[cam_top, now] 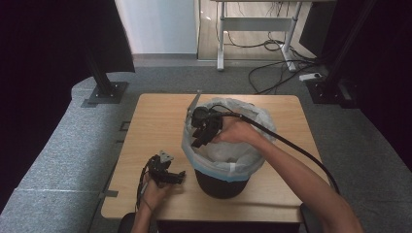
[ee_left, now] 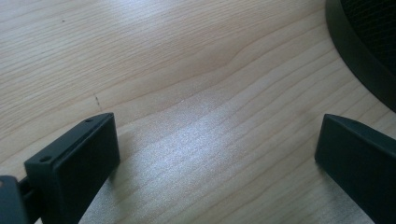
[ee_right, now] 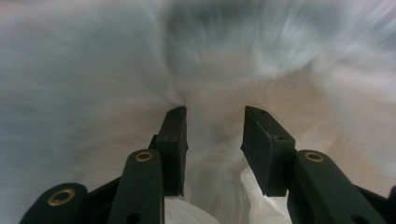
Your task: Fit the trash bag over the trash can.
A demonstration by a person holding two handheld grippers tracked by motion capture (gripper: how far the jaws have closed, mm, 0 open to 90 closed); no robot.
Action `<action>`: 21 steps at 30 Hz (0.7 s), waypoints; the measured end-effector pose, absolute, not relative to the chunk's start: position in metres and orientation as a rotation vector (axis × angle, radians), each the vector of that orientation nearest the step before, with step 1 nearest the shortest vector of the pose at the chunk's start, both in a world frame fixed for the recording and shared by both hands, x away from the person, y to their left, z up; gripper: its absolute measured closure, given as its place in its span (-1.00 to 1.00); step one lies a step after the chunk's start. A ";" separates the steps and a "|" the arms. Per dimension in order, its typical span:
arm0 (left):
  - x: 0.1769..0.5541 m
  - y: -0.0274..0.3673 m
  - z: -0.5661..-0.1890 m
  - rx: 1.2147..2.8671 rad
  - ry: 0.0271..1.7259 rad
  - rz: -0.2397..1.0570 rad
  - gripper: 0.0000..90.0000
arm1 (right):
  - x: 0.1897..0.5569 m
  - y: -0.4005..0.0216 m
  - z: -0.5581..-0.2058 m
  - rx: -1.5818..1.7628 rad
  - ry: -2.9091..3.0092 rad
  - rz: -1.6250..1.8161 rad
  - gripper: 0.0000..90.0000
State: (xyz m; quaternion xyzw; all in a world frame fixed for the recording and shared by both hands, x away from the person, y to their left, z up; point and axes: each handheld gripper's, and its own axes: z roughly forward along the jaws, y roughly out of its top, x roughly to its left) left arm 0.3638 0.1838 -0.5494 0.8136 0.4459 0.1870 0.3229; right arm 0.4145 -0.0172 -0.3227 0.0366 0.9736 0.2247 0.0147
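A black bin (cam_top: 221,187) lined with a white plastic bag (cam_top: 233,158) stands on the wooden table (cam_top: 155,126), right of centre. My right gripper (cam_top: 197,141) reaches into the bag's mouth from the right, jaws pointing down and left. In the right gripper view its jaws (ee_right: 215,140) stand apart with blurred white bag (ee_right: 93,70) behind them and nothing pressed between the pads. My left gripper (cam_top: 180,177) rests near the table's front left, beside the bin. Its jaws (ee_left: 215,154) are wide open over bare wood, and the bin's black base (ee_left: 364,51) is at the upper right.
Bare tabletop lies left of and behind the bin. Beyond the table are grey carpet, a black stand base (cam_top: 104,91) at the left, another stand base (cam_top: 330,90) at the right, loose floor cables (cam_top: 272,73) and a desk's white legs (cam_top: 221,43).
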 end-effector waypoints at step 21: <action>0.364 0.184 -0.549 2.135 1.170 0.491 -1.00 | 0.413 -0.141 -0.255 0.430 2.749 0.777 -0.13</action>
